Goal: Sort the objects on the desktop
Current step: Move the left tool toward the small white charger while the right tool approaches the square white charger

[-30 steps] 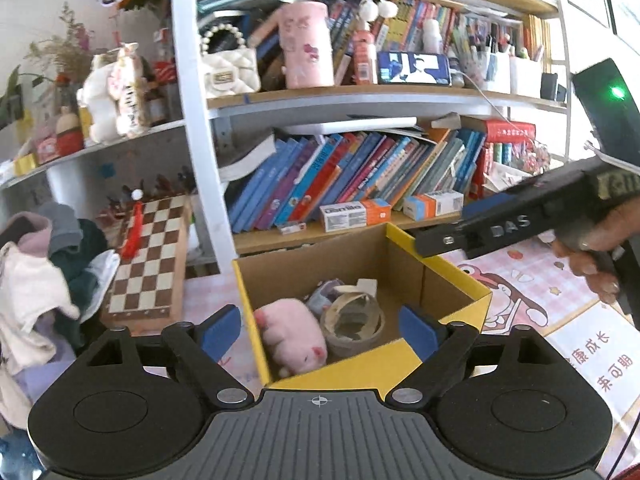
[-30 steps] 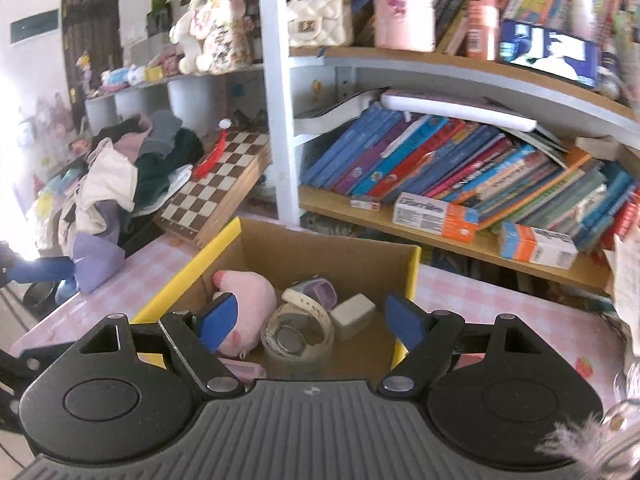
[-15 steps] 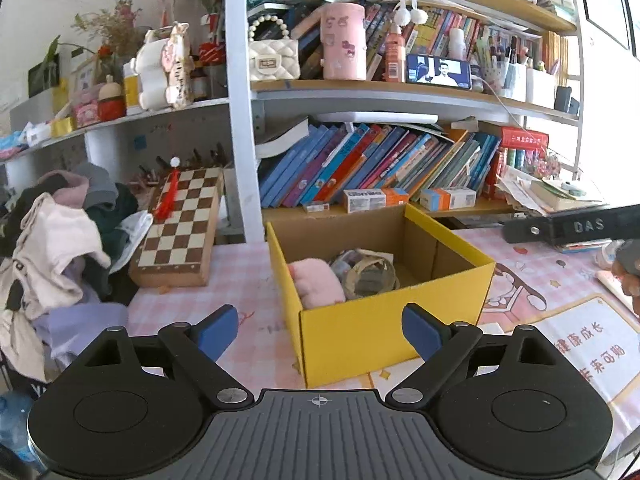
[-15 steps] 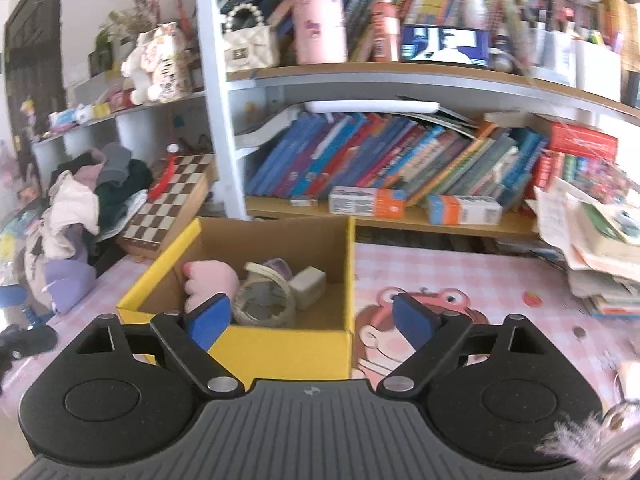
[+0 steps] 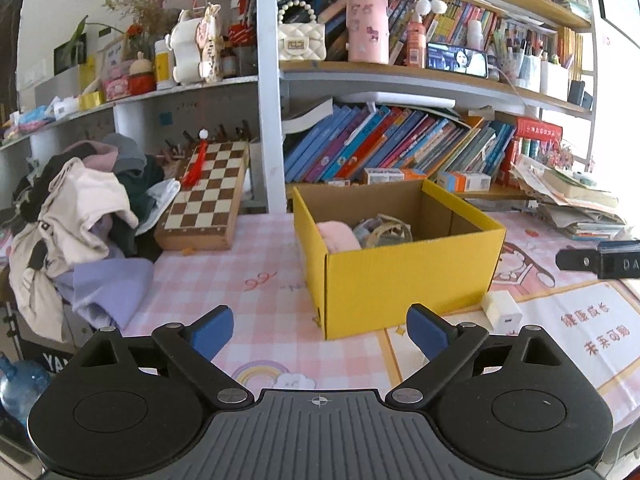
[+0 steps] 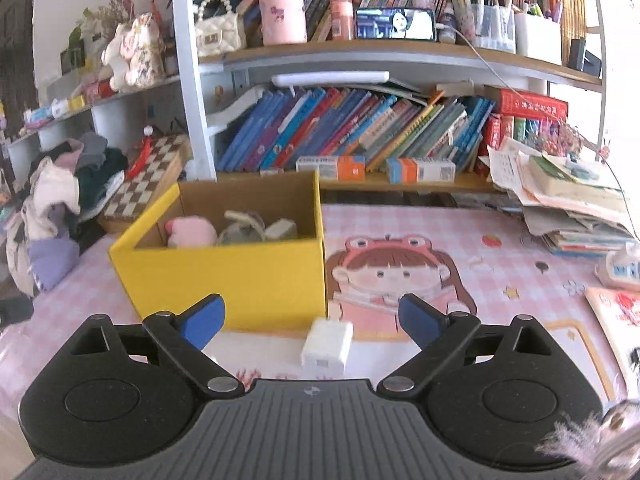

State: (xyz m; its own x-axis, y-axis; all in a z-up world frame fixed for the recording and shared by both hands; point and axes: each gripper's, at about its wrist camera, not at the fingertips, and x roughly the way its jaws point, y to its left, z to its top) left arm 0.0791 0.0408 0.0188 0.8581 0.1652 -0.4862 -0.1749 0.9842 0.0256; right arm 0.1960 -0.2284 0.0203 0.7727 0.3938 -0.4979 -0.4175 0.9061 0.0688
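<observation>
A yellow cardboard box (image 5: 404, 280) (image 6: 228, 276) stands on the pink checked tablecloth. Inside it lie a pink plush toy (image 5: 338, 236) (image 6: 192, 232), a roll of tape (image 5: 390, 230) (image 6: 240, 228) and a small white block (image 6: 282, 229). A white charger cube (image 5: 502, 311) (image 6: 327, 346) rests on the cloth by the box's near corner. My left gripper (image 5: 320, 330) hangs in front of the box, jaws opening, nothing between them. My right gripper (image 6: 310, 320) is also opening; the charger cube lies low between its fingers, untouched. A black piece of the right gripper shows at the left wrist view's right edge (image 5: 600, 262).
A bookshelf (image 6: 360, 132) full of books backs the desk. A chessboard (image 5: 208, 196) leans at the left beside a heap of clothes (image 5: 80, 220). Stacked papers and books (image 6: 568, 200) sit at the right. A printed mat (image 6: 400, 280) covers the cloth right of the box.
Both grippers have pulled back and down from above the box, which now sits farther away. The white charger cube has come into view. The right jaws have spread wider.
</observation>
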